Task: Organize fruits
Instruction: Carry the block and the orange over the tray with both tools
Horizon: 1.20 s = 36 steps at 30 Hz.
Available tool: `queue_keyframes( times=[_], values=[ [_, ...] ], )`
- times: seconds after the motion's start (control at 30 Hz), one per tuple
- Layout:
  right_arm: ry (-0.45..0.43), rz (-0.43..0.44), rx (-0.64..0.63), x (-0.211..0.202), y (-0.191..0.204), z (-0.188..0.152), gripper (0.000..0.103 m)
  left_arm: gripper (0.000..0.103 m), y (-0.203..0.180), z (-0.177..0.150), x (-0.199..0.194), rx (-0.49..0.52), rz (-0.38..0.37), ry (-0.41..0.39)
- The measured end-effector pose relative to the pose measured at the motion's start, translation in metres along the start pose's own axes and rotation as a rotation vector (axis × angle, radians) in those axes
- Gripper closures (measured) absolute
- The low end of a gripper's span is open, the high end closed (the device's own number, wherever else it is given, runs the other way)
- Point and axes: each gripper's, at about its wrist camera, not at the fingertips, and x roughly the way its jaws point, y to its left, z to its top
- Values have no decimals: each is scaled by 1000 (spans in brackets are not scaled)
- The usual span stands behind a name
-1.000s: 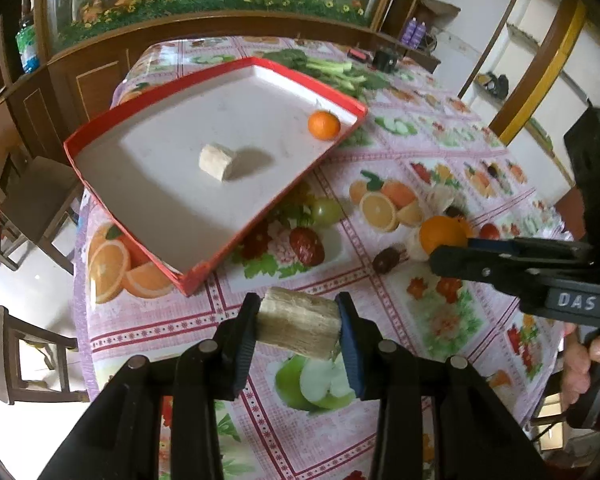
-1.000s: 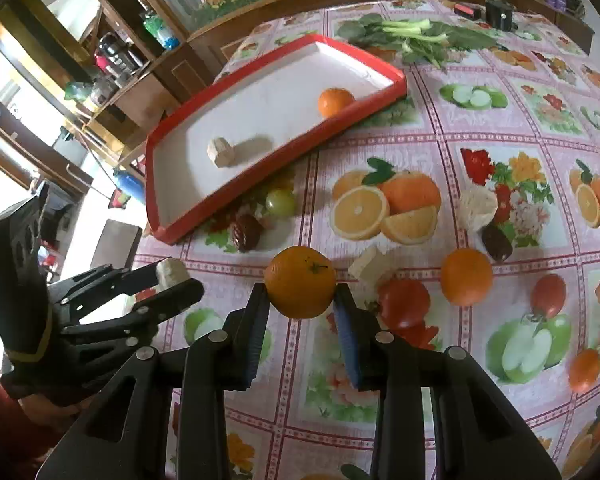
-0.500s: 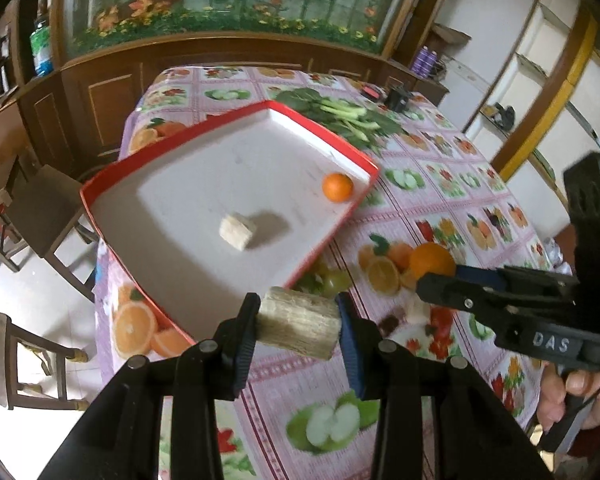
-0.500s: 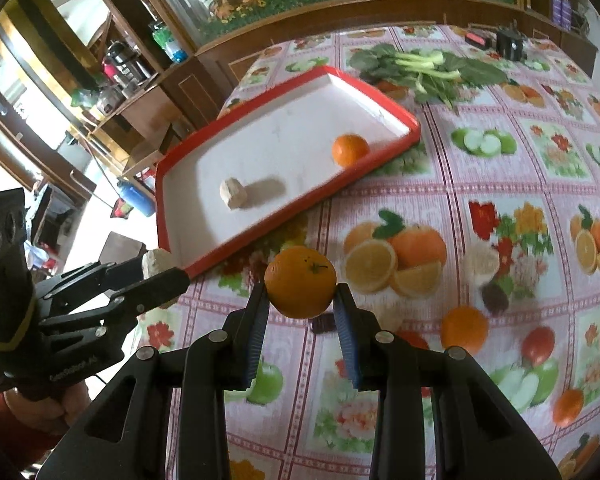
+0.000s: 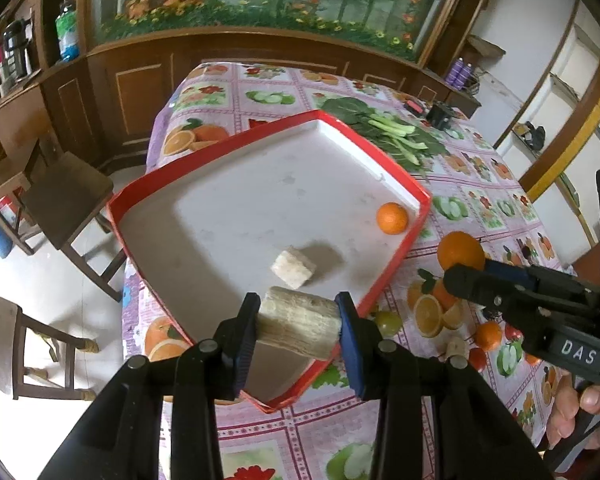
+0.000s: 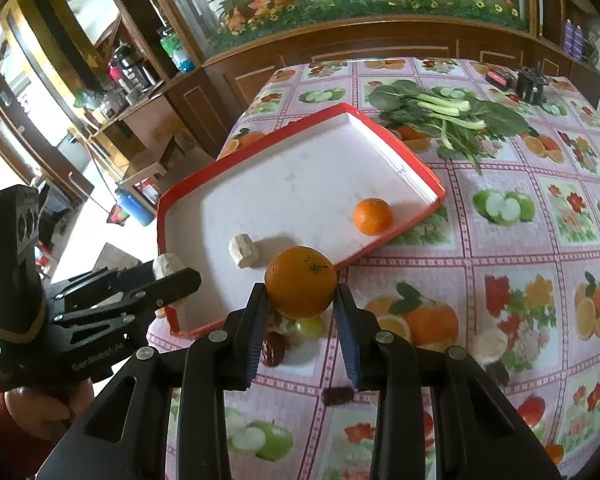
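Note:
My left gripper (image 5: pixel 298 330) is shut on a pale beige fruit chunk (image 5: pixel 298 328) and holds it above the near corner of the red-rimmed white tray (image 5: pixel 236 148). My right gripper (image 6: pixel 302 312) is shut on an orange (image 6: pixel 301 281) just in front of the tray's near rim (image 6: pixel 380 246). In the tray lie a small orange (image 5: pixel 392 218) and another pale chunk (image 5: pixel 293 267). The right gripper with its orange shows in the left wrist view (image 5: pixel 460 258). The left gripper with its chunk shows in the right wrist view (image 6: pixel 172 276).
On the fruit-print tablecloth (image 6: pixel 512 240) lie a green grape (image 6: pixel 310 326), dark dates (image 6: pixel 274 350), a pale slice (image 6: pixel 490 350) and a small orange (image 5: pixel 488 336). Leafy greens (image 6: pixel 448 118) lie behind the tray. Wooden chairs (image 5: pixel 66 196) stand left of the table.
Both grippers have moved forward and up toward the tray with their fruit. The left chunk now hangs over the tray's near corner; the right orange has reached the tray's near rim.

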Motion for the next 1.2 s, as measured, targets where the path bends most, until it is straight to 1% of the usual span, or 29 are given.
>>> queue_keyframes(
  times=[0.17,0.4,0.5,0.73,1.03,1.2],
  values=[
    [16,-8,-21,13,3,9,71,62,11,0,8,-14,13,17],
    [46,2,21,41,6,27,71,62,23,6,23,-46,37,43],
    [72,-21,9,57,12,33,71,62,23,7,28,-39,38,52],
    [127,-53,-3,84,13,31,71,62,23,4,39,-16,28,75],
    [154,-96,-46,96,15,28,70,62,20,0,44,17,22,83],
    [165,-109,-48,99,14,25,69,61,18,-1,45,26,16,87]
  ],
)
